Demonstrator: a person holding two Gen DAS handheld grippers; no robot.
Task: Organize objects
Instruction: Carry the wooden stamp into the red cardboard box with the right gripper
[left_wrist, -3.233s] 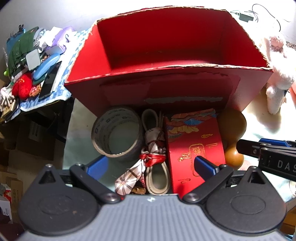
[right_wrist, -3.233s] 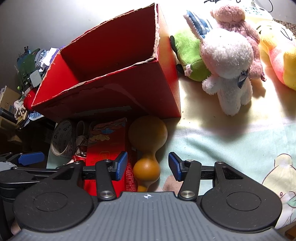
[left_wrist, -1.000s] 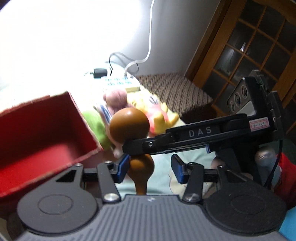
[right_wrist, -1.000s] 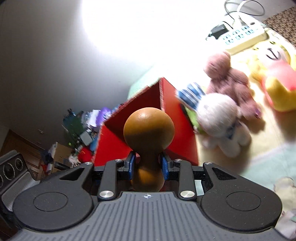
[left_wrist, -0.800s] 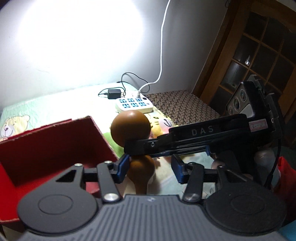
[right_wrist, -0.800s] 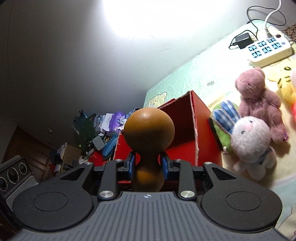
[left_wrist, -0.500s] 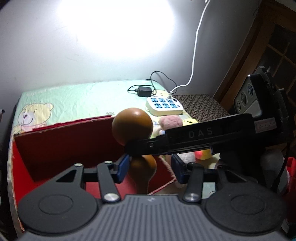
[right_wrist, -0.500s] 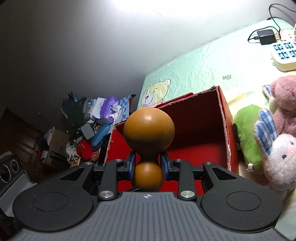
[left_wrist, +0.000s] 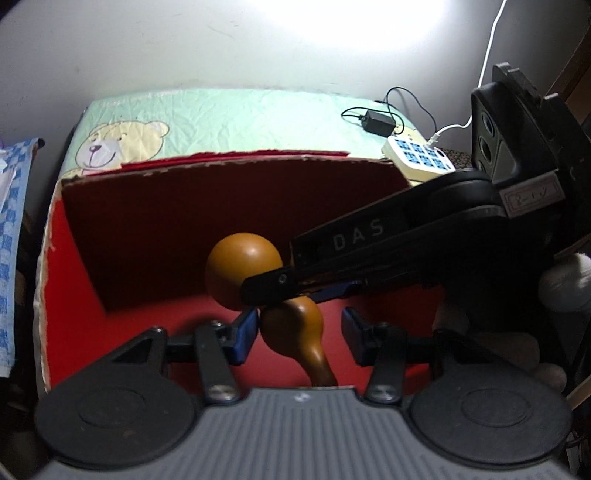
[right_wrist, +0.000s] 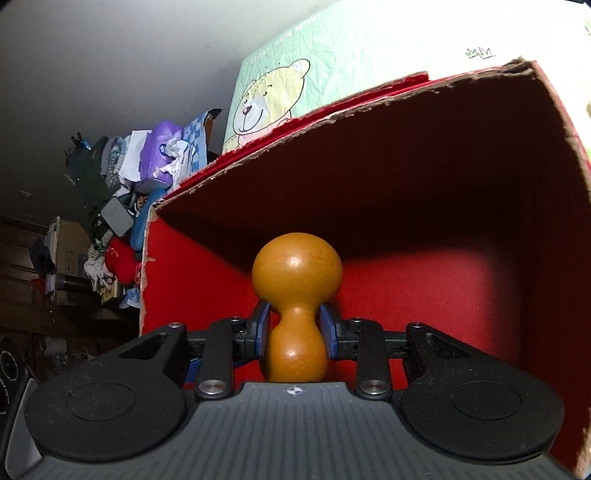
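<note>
A brown wooden gourd (right_wrist: 296, 269) hangs inside the open red cardboard box (right_wrist: 480, 184), big bulb forward. My right gripper (right_wrist: 295, 330) grips it at the narrow waist with blue pads on both sides, and its jaws are opening. In the left wrist view the right gripper (left_wrist: 291, 291) reaches in from the right, holding the gourd (left_wrist: 242, 273) over the red box (left_wrist: 221, 162) floor. My left gripper (left_wrist: 299, 332) is open; the gourd's small lobe sits between its fingers, close to the left pad (left_wrist: 246, 332), well clear of the right one.
The box stands on a pale green bear-print sheet (left_wrist: 221, 118). A power strip (left_wrist: 417, 158) and charger (left_wrist: 376, 123) lie behind it at the right. A white plush (left_wrist: 565, 284) is at the right edge. A heap of clutter (right_wrist: 147, 166) lies left of the box.
Both grippers swung from above the plush toys to over the red box and sank into it. The gourd stayed in the right gripper; the left gripper's jaws kept their width.
</note>
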